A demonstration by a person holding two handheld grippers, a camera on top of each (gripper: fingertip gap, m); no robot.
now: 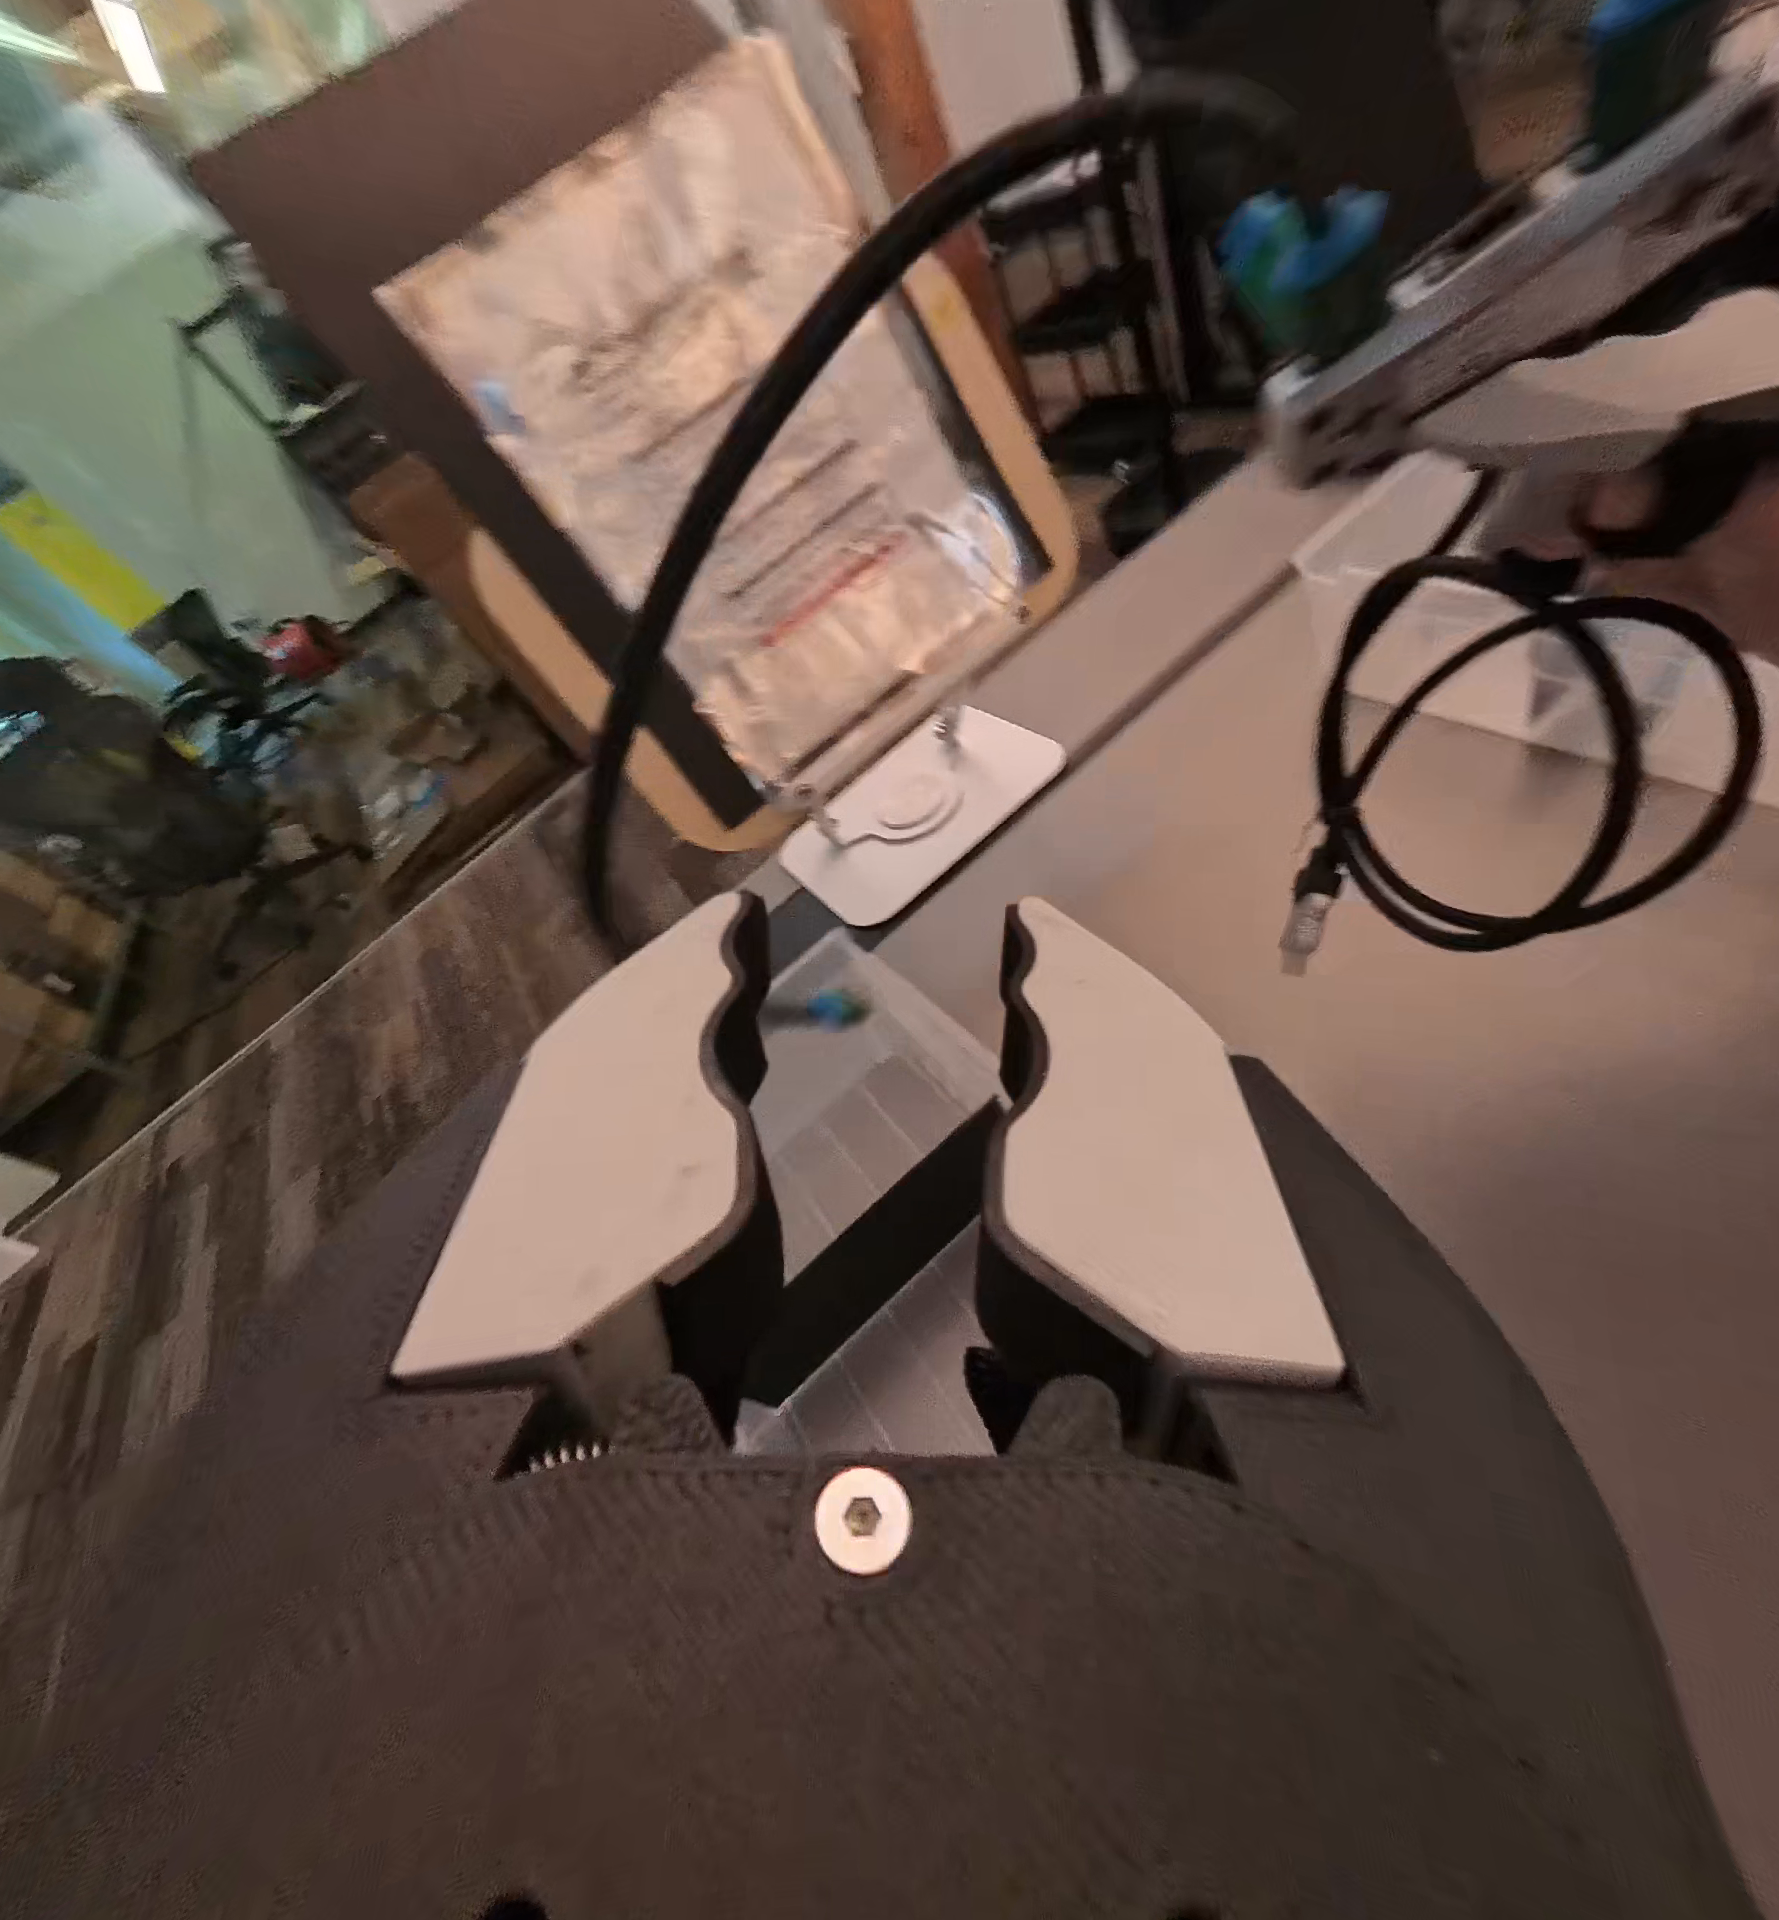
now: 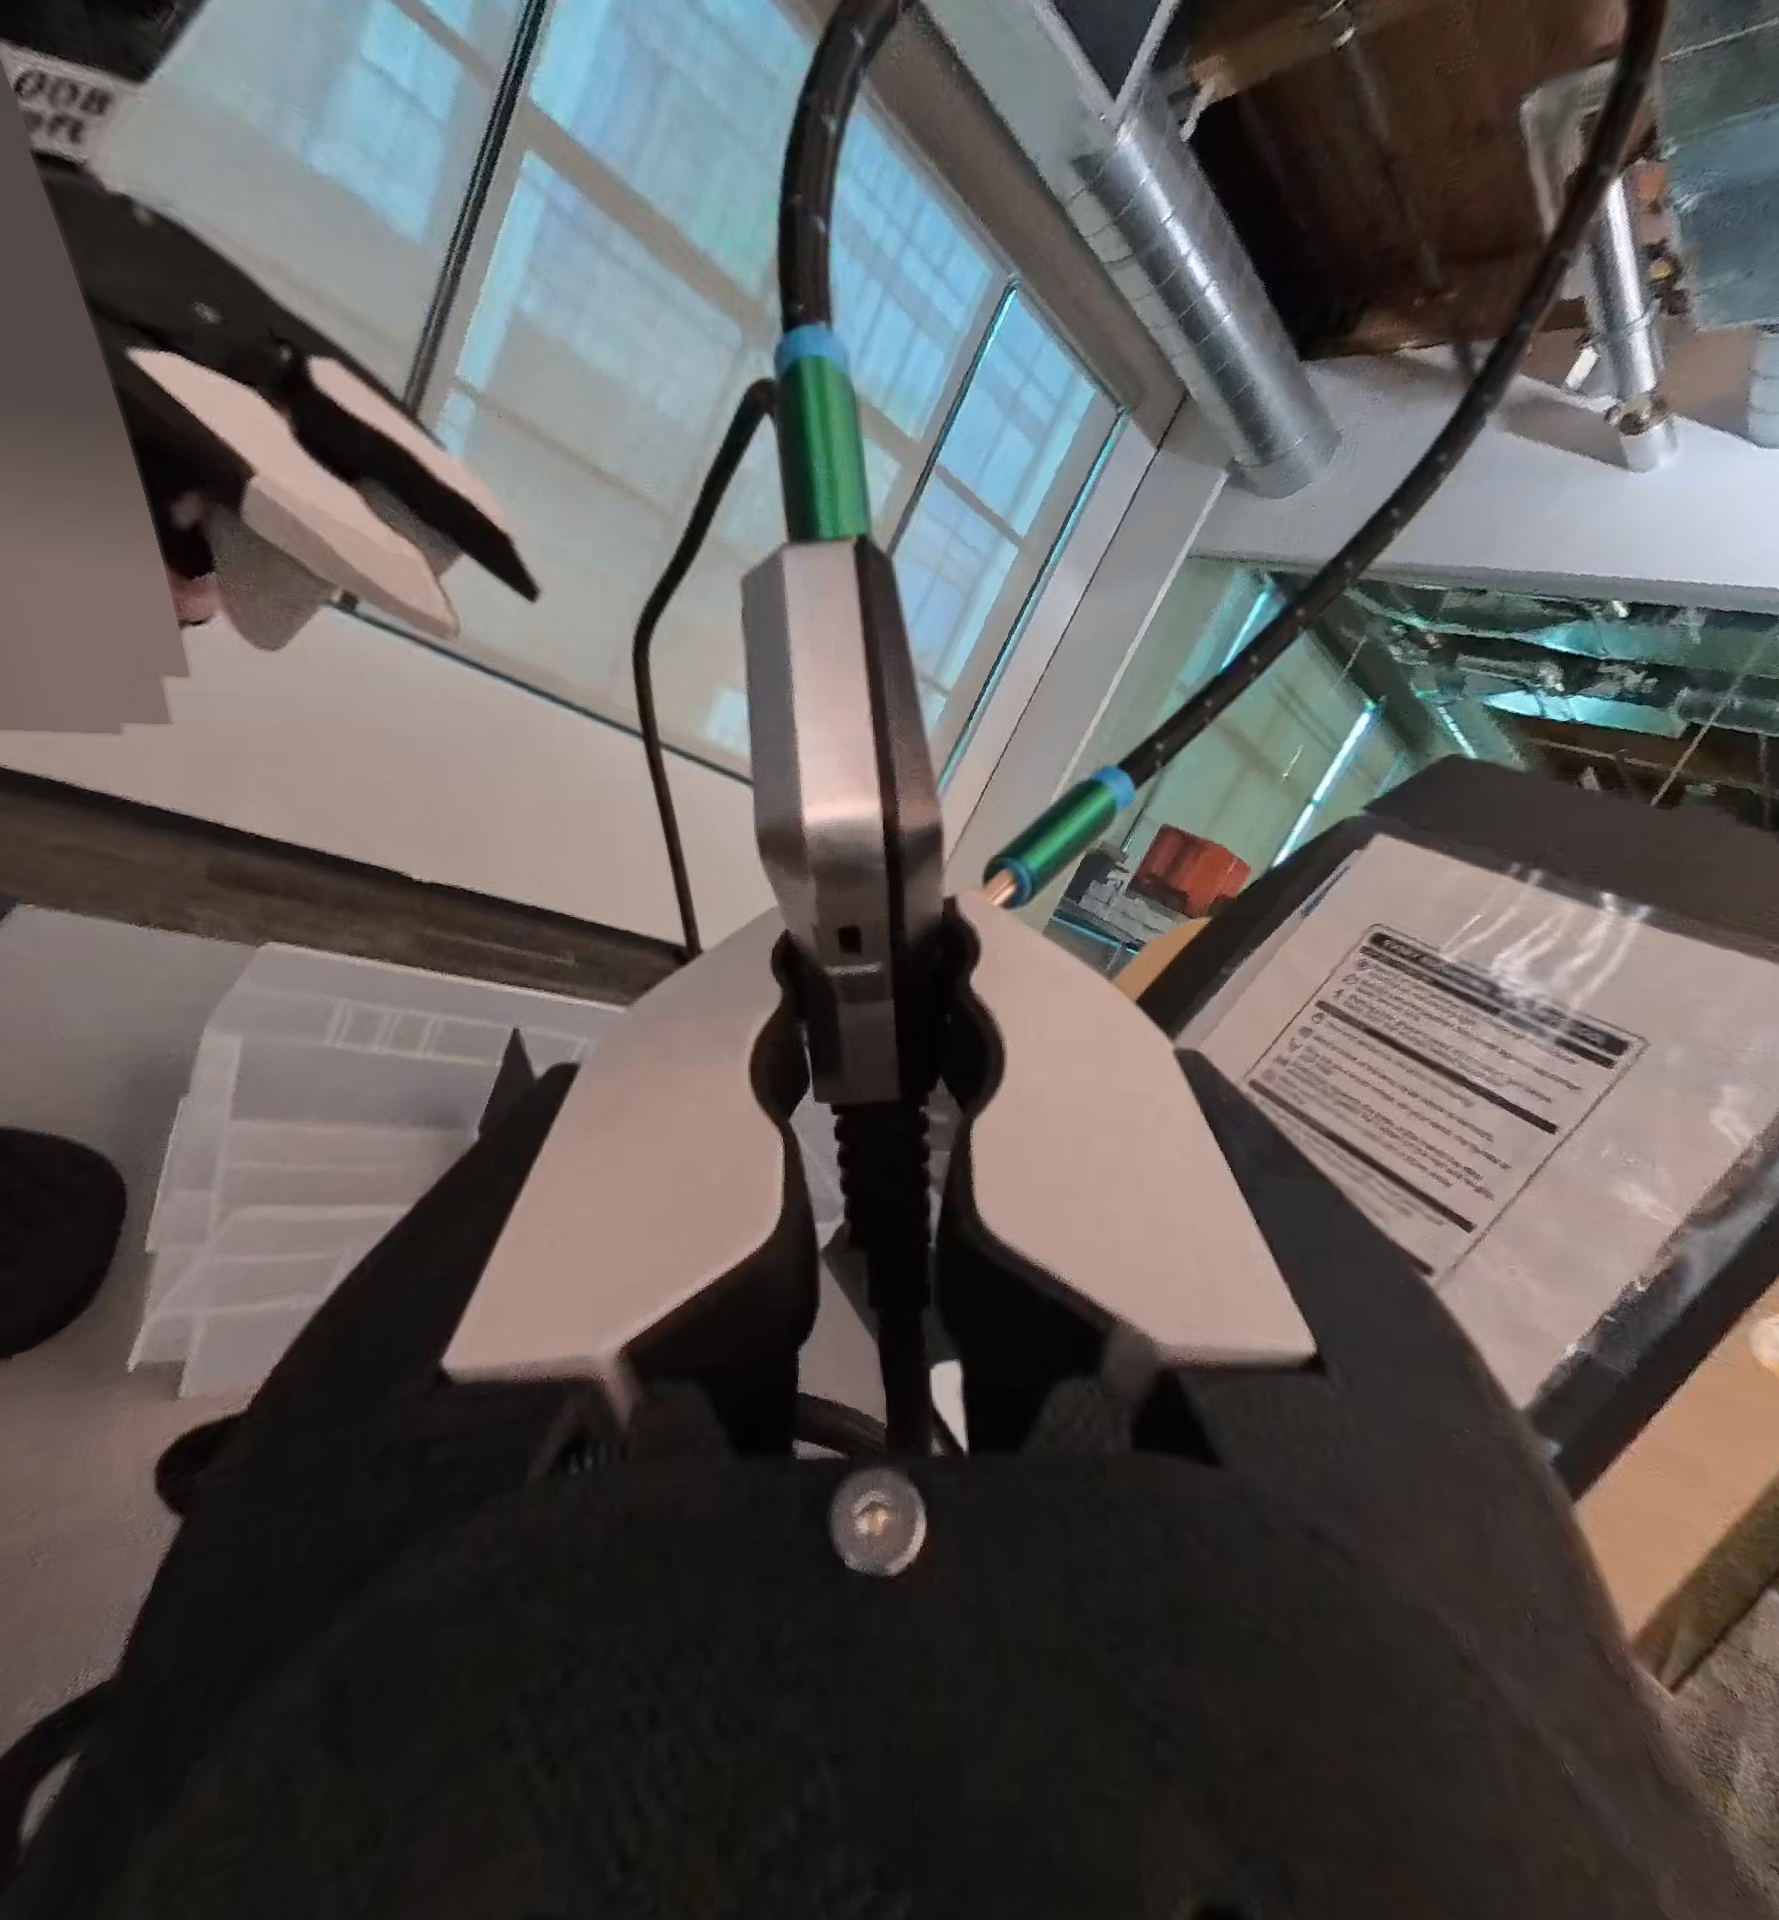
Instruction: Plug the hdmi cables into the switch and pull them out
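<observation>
- Two grippers show: our left gripper [image 1: 880,935] has its tongs apart with nothing between them, tilted over the desk [image 1: 1487,1195].
- Our right gripper [image 2: 869,961] is clamped on the silver HDMI switch [image 2: 833,769], held up in the air toward the windows [image 2: 656,312].
- One green HDMI plug [image 2: 823,457] sits in the switch's far end, its black cable [image 2: 812,187] arching overhead.
- A second green plug [image 2: 1061,831] hangs free just beside the switch, unplugged.
- In the left wrist view a thin coiled cable [image 1: 1529,758] dangles under the right gripper, above the desk.
- A clear plastic bin [image 1: 864,1039] lies below our open tongs.
</observation>
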